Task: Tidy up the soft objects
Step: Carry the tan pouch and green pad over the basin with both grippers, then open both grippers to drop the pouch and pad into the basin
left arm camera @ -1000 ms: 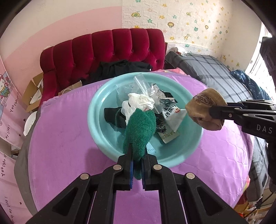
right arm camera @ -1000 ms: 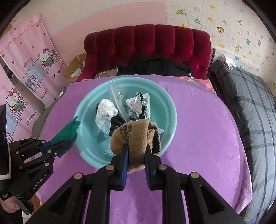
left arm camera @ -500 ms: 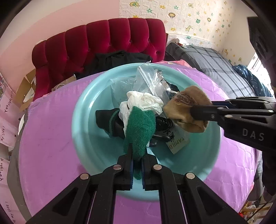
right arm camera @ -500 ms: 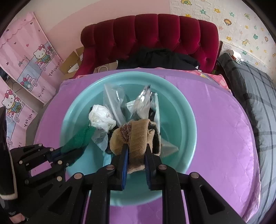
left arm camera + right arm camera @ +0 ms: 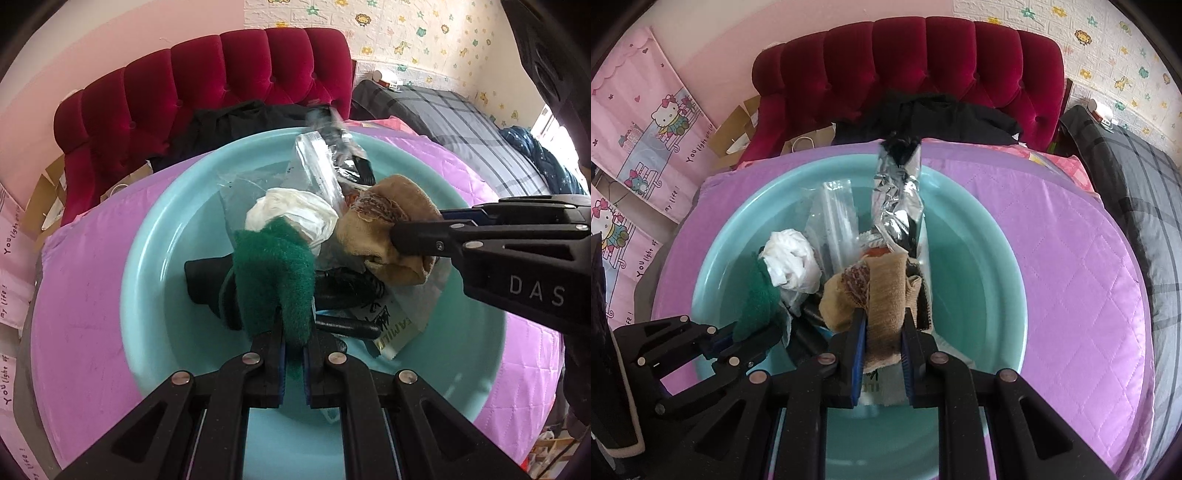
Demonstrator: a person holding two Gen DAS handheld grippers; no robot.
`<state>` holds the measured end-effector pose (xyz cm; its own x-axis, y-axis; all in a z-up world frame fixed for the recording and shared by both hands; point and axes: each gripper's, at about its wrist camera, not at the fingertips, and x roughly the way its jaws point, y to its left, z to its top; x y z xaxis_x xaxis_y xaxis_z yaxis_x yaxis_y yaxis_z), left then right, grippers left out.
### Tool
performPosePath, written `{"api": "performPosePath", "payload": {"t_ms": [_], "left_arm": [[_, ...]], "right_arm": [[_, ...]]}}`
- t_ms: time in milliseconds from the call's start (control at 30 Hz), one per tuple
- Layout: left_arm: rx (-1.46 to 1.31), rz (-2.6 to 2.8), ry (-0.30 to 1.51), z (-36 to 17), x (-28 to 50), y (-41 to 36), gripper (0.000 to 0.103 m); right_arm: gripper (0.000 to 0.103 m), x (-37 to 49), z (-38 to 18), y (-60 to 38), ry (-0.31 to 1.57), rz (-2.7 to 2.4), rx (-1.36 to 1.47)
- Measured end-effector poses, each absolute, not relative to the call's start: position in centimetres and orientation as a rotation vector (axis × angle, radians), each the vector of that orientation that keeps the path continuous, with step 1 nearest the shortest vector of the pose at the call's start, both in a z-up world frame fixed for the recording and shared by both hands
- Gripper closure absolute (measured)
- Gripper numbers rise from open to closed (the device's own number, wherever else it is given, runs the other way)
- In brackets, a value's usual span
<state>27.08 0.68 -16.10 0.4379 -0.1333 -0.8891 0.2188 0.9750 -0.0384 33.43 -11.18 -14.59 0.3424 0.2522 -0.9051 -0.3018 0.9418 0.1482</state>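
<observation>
A turquoise basin (image 5: 155,280) (image 5: 990,280) sits on a purple quilted table. My left gripper (image 5: 293,338) (image 5: 738,338) is shut on a green fuzzy cloth (image 5: 273,273) (image 5: 757,302), held just over the pile in the basin. My right gripper (image 5: 882,325) (image 5: 397,236) is shut on a tan sock (image 5: 882,295) (image 5: 384,229), also over the basin and right of the green cloth. Under them lie a crumpled white plastic bag (image 5: 295,218) (image 5: 792,262), clear and silver wrappers (image 5: 897,199), and black items (image 5: 210,280).
Purple quilted cover (image 5: 1071,258) surrounds the basin. Behind it stands a red tufted headboard (image 5: 207,85) with black clothing (image 5: 931,114) piled at its foot. A grey plaid bed (image 5: 461,122) lies to the right. Pink cartoon posters (image 5: 646,122) hang at the left.
Both grippers have come forward and down over the basin with their cloths, so the basin looms larger. The tan sock moved from the basin's right rim to above the pile.
</observation>
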Motion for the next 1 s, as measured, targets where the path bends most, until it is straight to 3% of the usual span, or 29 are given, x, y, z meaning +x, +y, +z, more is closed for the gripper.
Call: {"api": "performPosePath", "payload": {"t_ms": [467,500,567,667,733,800,900,1000], "left_arm": [[0.097,-0.198,1.075,-15.6,26.2,1.0,0.091],[0.099,-0.194,1.073,-15.5,26.1,1.1,0.088],[0.101,-0.182,1.069,-15.4,25.9,1.3,0.059],[0.081,-0.162,1.06,-15.1,25.5,1.7,0.025],[0.071,-0.153,1.05,-14.9,25.3,1.9,0.011],[0.066,-0.145,1.035,-14.7,24.8,2.0,0.004],[0.062,-0.127,1.022,-14.3,24.4,2.2,0.0],[0.044,-0.124,1.019,-14.2,24.0,2.4,0.0]], "right_arm": [[0.081,33.0,-13.7,-11.7,1.154,0.372,-0.012],[0.081,32.9,-13.7,-11.8,1.152,0.372,-0.01],[0.078,32.6,-13.3,-11.8,1.146,0.372,-0.006],[0.067,32.2,-12.6,-11.8,1.126,0.374,0.006],[0.055,31.7,-12.2,-11.7,1.11,0.369,0.003],[0.046,31.2,-11.6,-11.7,1.089,0.366,0.009],[0.002,30.7,-11.4,-11.9,1.073,0.346,0.013],[0.0,30.4,-11.5,-12.1,1.065,0.29,-0.012]]}}
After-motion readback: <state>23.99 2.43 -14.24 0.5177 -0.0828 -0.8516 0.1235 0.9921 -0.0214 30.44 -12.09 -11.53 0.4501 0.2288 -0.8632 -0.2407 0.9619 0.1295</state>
